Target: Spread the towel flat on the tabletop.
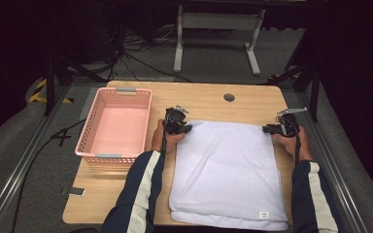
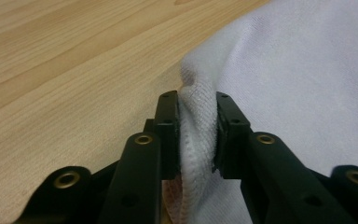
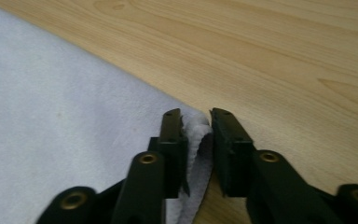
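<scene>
The white towel (image 1: 226, 172) lies folded on the table (image 1: 204, 99), right of the pink basket (image 1: 116, 124). The left gripper (image 1: 188, 128) pinches its far left corner; the right gripper (image 1: 267, 129) pinches its far right corner. It looks soft, light and limp, likely to sag between the grips, so the hemmed corners seem the best holds.

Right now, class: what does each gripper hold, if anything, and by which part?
Both hold the white towel. The left gripper pinches its far left corner; the right gripper pinches its far right corner. The towel lies folded on the table.
</scene>
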Tool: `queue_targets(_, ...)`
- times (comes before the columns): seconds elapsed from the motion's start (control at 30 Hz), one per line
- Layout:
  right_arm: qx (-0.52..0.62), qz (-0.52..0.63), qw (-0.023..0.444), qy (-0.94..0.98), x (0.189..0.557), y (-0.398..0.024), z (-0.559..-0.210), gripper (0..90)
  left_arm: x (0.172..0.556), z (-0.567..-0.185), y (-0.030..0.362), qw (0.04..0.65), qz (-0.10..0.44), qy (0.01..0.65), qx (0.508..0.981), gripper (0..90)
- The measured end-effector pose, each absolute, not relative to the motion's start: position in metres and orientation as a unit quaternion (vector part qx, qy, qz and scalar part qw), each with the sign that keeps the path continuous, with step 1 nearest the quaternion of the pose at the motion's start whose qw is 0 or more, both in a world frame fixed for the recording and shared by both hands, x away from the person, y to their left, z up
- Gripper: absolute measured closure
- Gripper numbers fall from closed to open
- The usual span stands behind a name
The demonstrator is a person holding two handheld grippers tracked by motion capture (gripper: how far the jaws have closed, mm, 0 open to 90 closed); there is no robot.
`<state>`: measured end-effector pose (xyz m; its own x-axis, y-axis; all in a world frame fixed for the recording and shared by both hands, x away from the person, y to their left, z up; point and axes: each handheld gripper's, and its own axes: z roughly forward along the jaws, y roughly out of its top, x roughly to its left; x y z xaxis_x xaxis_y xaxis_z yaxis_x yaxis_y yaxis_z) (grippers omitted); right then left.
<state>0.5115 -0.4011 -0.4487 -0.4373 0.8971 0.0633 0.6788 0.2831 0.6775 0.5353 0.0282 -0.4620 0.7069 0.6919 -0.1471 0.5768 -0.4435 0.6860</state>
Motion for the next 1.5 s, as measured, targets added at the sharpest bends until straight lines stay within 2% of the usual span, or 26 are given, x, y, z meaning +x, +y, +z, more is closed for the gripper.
queue_targets(0.07,0.502,0.327,0.162,0.784,0.511,-0.400,-0.449,82.1,0.535,-0.462,0.029,0.371,0.073,0.378,0.845,78.1)
queue_targets(0.2,0.504,0.325,0.159,0.784,0.511,-0.400,-0.448,84.1,0.535,-0.461,0.028,0.370,0.075,0.379,0.845,78.4)
queue_targets(0.47,0.492,0.350,0.169,0.779,0.506,-0.400,-0.437,85.1,0.532,-0.447,0.031,0.399,0.084,0.396,0.823,77.3)
queue_targets(0.87,0.430,0.405,0.185,0.785,0.477,-0.402,-0.397,85.3,0.507,-0.409,0.033,0.417,0.102,0.345,0.834,78.3)
queue_targets(1.13,0.345,0.456,0.190,0.798,0.424,-0.406,-0.369,85.2,0.442,-0.383,0.051,0.462,0.129,0.273,0.834,77.8)
queue_targets(1.3,0.287,0.479,0.182,0.810,0.372,-0.411,-0.362,85.1,0.392,-0.387,0.065,0.481,0.133,0.220,0.838,77.4)
queue_targets(1.37,0.278,0.479,0.179,0.813,0.366,-0.412,-0.362,85.1,0.381,-0.389,0.068,0.479,0.136,0.209,0.842,77.5)
queue_targets(1.5,0.222,0.463,0.151,0.845,0.330,-0.411,-0.364,84.7,0.351,-0.400,0.075,0.472,0.118,0.186,0.854,76.8)
